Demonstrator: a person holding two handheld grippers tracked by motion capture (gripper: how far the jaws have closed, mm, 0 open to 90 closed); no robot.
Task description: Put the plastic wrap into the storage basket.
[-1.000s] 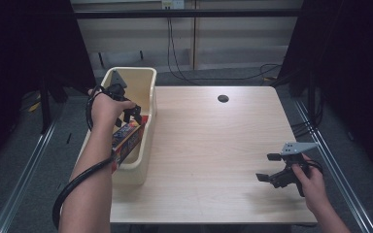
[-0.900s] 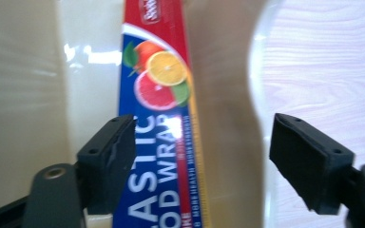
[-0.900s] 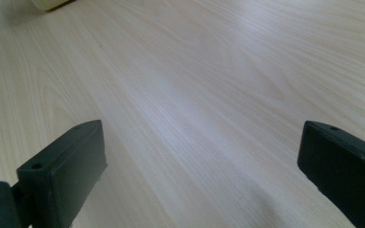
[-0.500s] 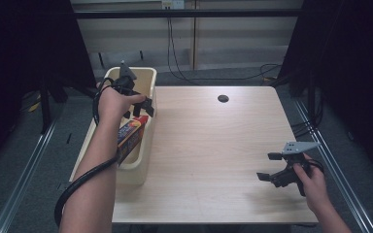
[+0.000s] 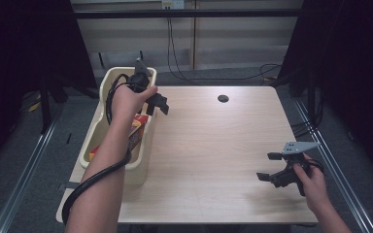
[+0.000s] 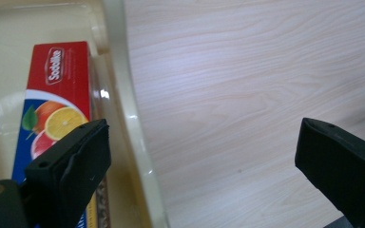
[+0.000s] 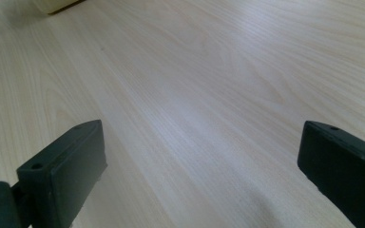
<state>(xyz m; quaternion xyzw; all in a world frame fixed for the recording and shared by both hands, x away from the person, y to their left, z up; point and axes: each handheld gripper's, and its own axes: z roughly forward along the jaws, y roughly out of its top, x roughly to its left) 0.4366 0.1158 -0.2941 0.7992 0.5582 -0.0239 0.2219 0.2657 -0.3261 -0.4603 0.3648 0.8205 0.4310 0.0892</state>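
A cream plastic bin stands at the table's left edge. Inside it a red box printed with citrus fruit lies against the right wall; in the left gripper view the box sits below and left of the bin's rim. My left gripper hovers over that rim, above the box and apart from it. Its jaws have just been opening and stand wide with nothing between them. My right gripper rests low over the table's near right part, open and empty.
The pale wooden table has a small dark round hole at the far middle. Cables run across the floor behind the table. A corner of the bin appears far off in the right gripper view.
My left gripper has risen from the box in the bin and moved away and to the right, over the rim, with its jaws spreading. The box stayed in the bin. The right hand kept still.
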